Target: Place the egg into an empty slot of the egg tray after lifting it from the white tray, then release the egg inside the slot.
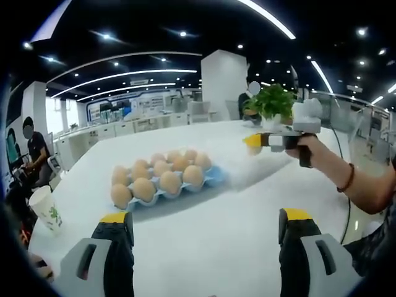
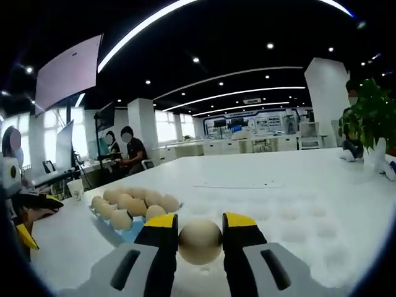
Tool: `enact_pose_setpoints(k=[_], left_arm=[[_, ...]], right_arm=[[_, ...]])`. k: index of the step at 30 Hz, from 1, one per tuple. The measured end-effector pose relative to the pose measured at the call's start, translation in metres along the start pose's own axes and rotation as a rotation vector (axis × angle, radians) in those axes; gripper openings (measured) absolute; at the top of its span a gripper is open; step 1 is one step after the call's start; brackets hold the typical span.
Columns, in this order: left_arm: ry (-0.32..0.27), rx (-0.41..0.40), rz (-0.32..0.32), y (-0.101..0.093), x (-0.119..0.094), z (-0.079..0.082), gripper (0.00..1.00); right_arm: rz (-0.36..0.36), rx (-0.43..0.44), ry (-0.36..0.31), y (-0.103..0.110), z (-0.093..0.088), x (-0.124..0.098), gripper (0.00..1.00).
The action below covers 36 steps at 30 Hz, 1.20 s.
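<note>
The right gripper [image 2: 200,238] held the egg [image 2: 200,242] between its jaws above the tabletop [image 2: 297,204]; the left gripper [image 1: 204,226] stood open. Best carried level to the tray [image 1: 162,179], lowered gently into a free slot.

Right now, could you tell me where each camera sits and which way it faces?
Left gripper view: rides the open left gripper, facing across the white table at the egg tray; the person's forearm holds the right gripper beyond.
Right gripper view: rides the right gripper, closed on an egg, facing the table.
Shared: egg tray, potted plant.
</note>
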<state>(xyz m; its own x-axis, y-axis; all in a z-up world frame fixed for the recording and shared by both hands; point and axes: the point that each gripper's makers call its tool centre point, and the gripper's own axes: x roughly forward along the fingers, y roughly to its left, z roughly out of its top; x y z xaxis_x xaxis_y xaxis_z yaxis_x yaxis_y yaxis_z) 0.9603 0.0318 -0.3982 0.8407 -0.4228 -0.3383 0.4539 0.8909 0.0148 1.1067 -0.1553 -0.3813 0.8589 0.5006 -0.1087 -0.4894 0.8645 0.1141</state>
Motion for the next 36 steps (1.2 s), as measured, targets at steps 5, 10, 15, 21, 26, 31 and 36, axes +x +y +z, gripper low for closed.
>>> enact_pose_setpoints(k=[5,10,15,21,26,31,36], left_arm=[[-0.001,-0.001,0.001,0.0,-0.001,-0.001,1.0],[0.003,-0.002,0.001,0.001,-0.002,-0.002,1.0],[-0.003,-0.007,0.001,0.002,-0.004,-0.002,1.0],[-0.004,-0.013,0.006,0.005,-0.008,-0.005,1.0],[0.0,-0.018,0.015,0.01,-0.01,-0.007,0.99],[0.0,-0.022,0.017,0.014,-0.011,-0.008,0.99],[0.001,-0.03,0.011,0.015,-0.007,-0.01,0.99]], right_arm=[[0.05,0.002,0.002,0.028,-0.001,0.012,0.29],[0.096,-0.039,0.007,0.055,-0.003,0.022,0.29],[0.135,-0.047,0.012,0.076,-0.005,0.03,0.29],[0.159,-0.054,0.029,0.092,-0.012,0.039,0.29],[0.165,-0.053,0.046,0.098,-0.021,0.045,0.29],[0.176,-0.052,0.058,0.101,-0.029,0.052,0.29],[0.178,-0.03,0.075,0.098,-0.036,0.054,0.29]])
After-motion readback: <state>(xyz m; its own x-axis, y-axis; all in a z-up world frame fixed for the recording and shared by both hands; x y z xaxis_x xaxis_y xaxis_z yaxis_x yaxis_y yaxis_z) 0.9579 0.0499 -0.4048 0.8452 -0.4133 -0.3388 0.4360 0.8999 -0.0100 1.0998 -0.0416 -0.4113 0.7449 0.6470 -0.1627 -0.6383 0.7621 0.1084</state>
